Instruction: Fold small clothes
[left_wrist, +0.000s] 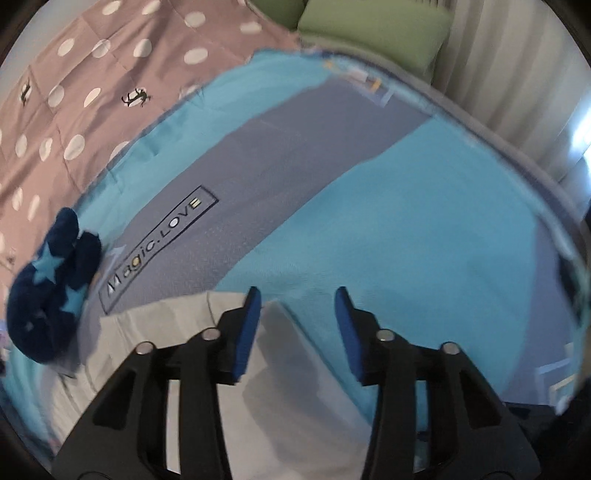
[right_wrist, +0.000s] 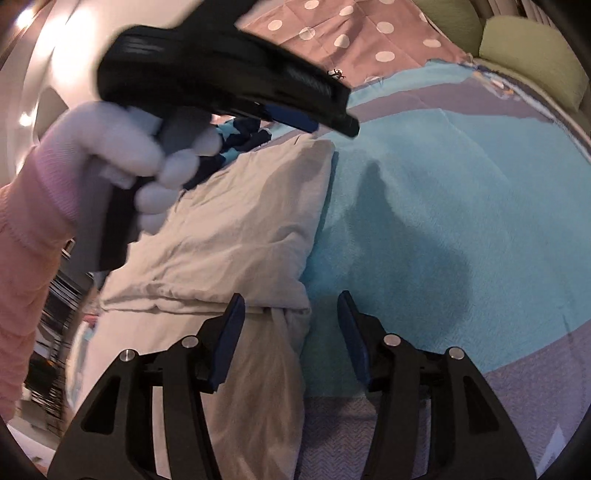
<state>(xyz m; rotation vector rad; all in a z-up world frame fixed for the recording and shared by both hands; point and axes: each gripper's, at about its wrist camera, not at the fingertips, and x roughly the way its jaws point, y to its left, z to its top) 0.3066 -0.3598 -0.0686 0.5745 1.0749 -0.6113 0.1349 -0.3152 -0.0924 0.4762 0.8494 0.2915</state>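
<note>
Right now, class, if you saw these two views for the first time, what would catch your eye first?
Probably the pale cream garment, lying crumpled on the turquoise and grey blanket. Next, the white-gloved hand at upper left of the right wrist view, gripping the left gripper. Then the navy star-patterned item at the blanket's left edge.

Cream garment (right_wrist: 236, 229); turquoise-lilac blanket (left_wrist: 406, 206); navy star-patterned socks (left_wrist: 51, 280).
</note>
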